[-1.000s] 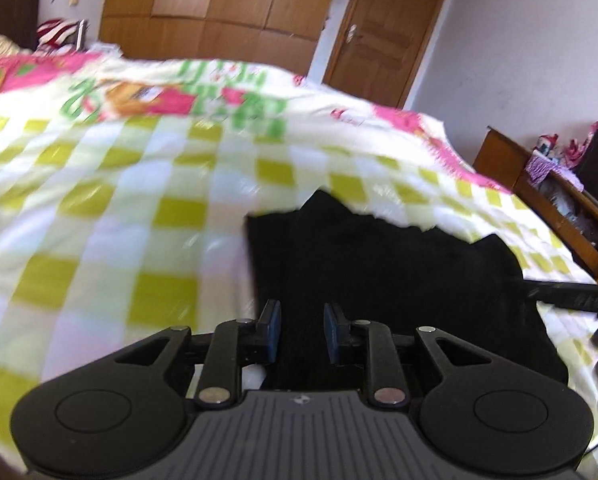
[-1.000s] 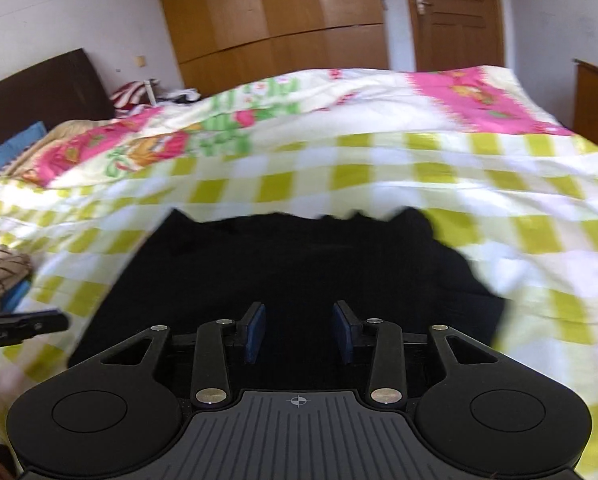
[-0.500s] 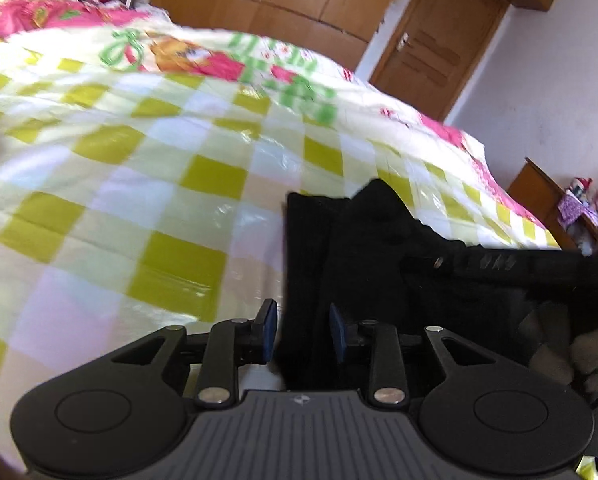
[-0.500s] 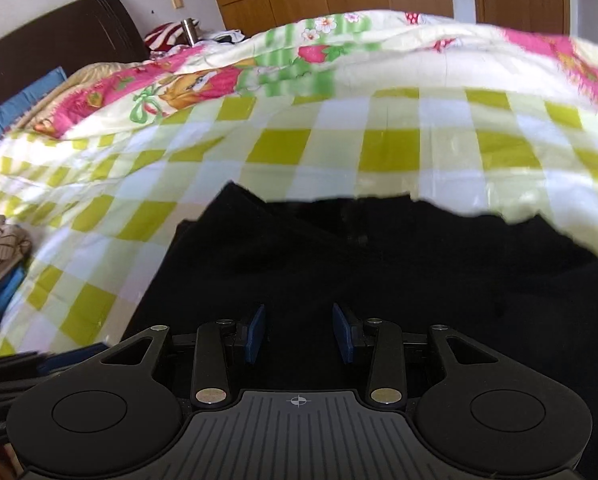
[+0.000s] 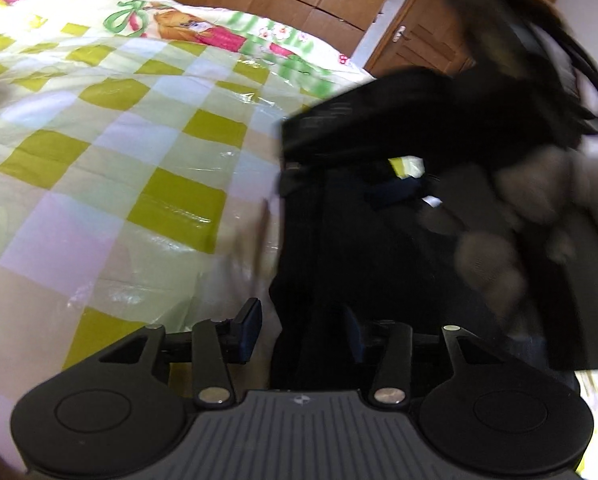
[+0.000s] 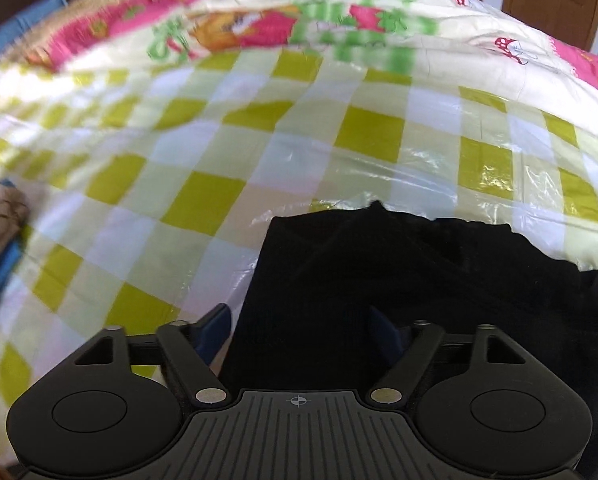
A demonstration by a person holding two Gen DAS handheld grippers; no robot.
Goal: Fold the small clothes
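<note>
Grippers over a black garment [image 6: 399, 288] lying on a green-and-white checked quilt [image 6: 227, 152], which fills the lower right of both views. Left gripper [image 5: 305, 326], at lower centre of its view, has jaws partly apart and opening, with the garment's left edge lying between the fingers and no pad pressing on it; to the upper right of that view the right gripper [image 5: 379, 132] and a blurred gloved hand [image 5: 511, 232] hang over the cloth. Right gripper [image 6: 299, 330], seen from its own camera, has jaws spread wide and opening, straddling the garment's near left edge without clamping it.
</note>
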